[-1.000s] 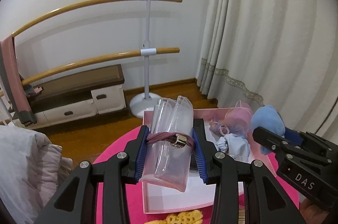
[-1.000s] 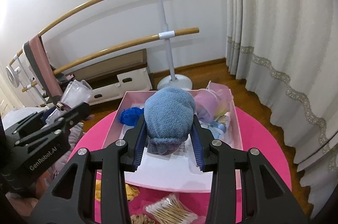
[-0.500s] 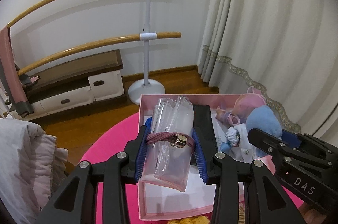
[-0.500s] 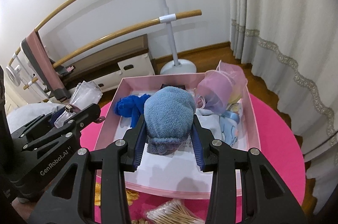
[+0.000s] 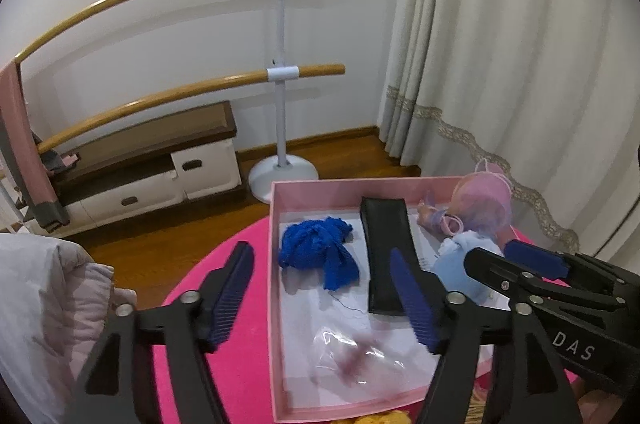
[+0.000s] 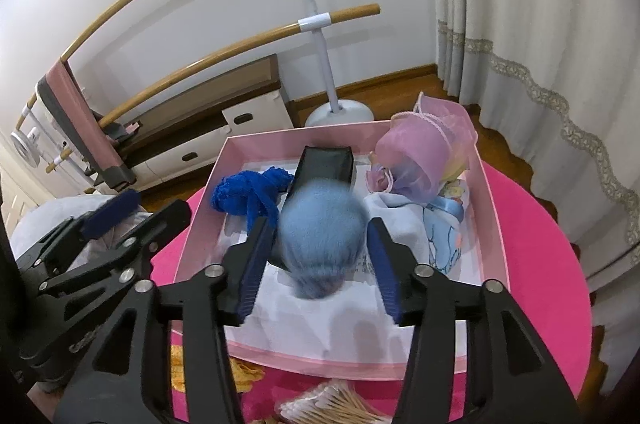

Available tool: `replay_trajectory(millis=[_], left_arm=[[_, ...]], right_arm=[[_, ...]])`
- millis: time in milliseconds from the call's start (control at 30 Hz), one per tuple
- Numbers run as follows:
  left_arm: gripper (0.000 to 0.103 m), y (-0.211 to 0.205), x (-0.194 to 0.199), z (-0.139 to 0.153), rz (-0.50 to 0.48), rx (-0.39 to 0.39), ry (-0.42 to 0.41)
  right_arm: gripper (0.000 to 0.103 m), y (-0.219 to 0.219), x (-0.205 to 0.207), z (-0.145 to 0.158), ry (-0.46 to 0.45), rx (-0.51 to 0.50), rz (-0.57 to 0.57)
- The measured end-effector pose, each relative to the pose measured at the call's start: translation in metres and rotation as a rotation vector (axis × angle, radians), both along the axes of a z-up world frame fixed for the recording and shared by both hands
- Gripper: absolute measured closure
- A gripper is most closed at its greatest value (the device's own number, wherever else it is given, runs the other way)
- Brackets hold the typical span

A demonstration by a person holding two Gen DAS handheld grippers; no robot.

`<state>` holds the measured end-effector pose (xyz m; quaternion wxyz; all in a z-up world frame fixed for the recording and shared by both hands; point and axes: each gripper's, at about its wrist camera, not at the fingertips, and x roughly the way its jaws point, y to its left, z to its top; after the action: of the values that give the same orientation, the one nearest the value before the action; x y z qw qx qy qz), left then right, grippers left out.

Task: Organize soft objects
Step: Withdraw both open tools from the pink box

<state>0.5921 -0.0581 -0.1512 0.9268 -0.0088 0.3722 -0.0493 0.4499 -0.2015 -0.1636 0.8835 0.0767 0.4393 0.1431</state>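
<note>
A pink box (image 5: pixel 274 264) sits on the round pink table. My left gripper (image 5: pixel 320 256) hangs over its near left corner with its jaws opening and nothing between them. Below it a clear bag with pink hair ties (image 5: pixel 352 356) lies blurred on the box floor. My right gripper (image 6: pixel 318 224) is over the box's middle, its jaws also opening. A fluffy light-blue item (image 6: pixel 322 244) is blurred between its pads, which stand just off it. Inside the box are a blue cloth (image 6: pixel 248 194), a black pouch (image 6: pixel 326 162) and a pink organza pouch (image 6: pixel 420 164).
A printed light-blue cloth (image 6: pixel 444 220) lies at the box's right. A bag of cotton swabs (image 6: pixel 332 404) and yellow bits (image 6: pixel 240 372) sit on the pink table (image 6: pixel 532 264) in front. A padded garment (image 5: pixel 40 304) is at the left. A barre stand (image 5: pixel 282 72) and a curtain (image 5: pixel 500 64) are behind.
Both grippers came down over the box and spread their jaws. The clear bag left the left gripper and dropped into the box. The fluffy blue item is slipping from the right pads.
</note>
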Motion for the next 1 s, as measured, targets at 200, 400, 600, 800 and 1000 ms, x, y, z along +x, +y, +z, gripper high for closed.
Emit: replay_trajectory(millis=[200, 400, 600, 800, 1000], left_arm=[[0.023, 0.009, -0.025, -0.004, 0.035, 0.0, -0.023], [0.001, 0.01, -0.069, 0.003, 0.058, 0.025, -0.085], [0.0, 0.007, -0.107, 0.01, 0.089, 0.089, -0.128], [0.0, 0.003, -0.147, 0.015, 0.077, 0.092, -0.156], [0.0, 0.003, -0.186, 0.026, 0.079, 0.082, -0.175]], right_arm=[[0.007, -0.007, -0.007, 0.002, -0.021, 0.013, -0.026], [0.0, -0.011, -0.02, 0.014, -0.064, -0.008, -0.067], [0.0, -0.02, -0.048, 0.026, -0.114, -0.009, -0.101], [0.0, -0.03, -0.09, 0.042, -0.168, -0.009, -0.111], [0.0, -0.035, -0.122, 0.058, -0.208, -0.019, -0.12]])
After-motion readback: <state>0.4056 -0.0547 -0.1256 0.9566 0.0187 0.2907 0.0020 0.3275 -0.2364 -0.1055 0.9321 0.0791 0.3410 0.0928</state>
